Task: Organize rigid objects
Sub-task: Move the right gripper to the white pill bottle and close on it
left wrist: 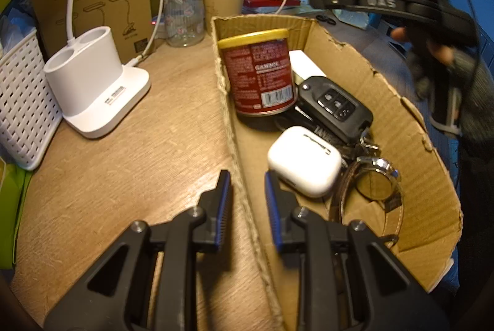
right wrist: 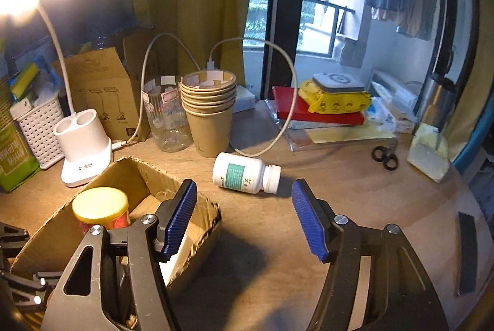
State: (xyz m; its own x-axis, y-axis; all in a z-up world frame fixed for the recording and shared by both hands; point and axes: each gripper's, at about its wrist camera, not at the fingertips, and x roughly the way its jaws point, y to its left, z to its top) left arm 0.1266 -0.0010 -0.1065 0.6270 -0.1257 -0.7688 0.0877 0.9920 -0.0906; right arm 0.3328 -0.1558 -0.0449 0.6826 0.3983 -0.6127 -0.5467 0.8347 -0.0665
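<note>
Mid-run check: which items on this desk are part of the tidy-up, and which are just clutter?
In play:
cardboard box
red can
car key
earbud case
wristwatch
white pill bottle, lying outside the box
right gripper, open

Lying about:
paper cups
lamp base
scissors

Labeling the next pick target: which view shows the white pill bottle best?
The right wrist view. The white pill bottle lies on its side on the wooden table, fully visible, ahead of the open right gripper. The left wrist view does not show it, only the cardboard box.
</note>
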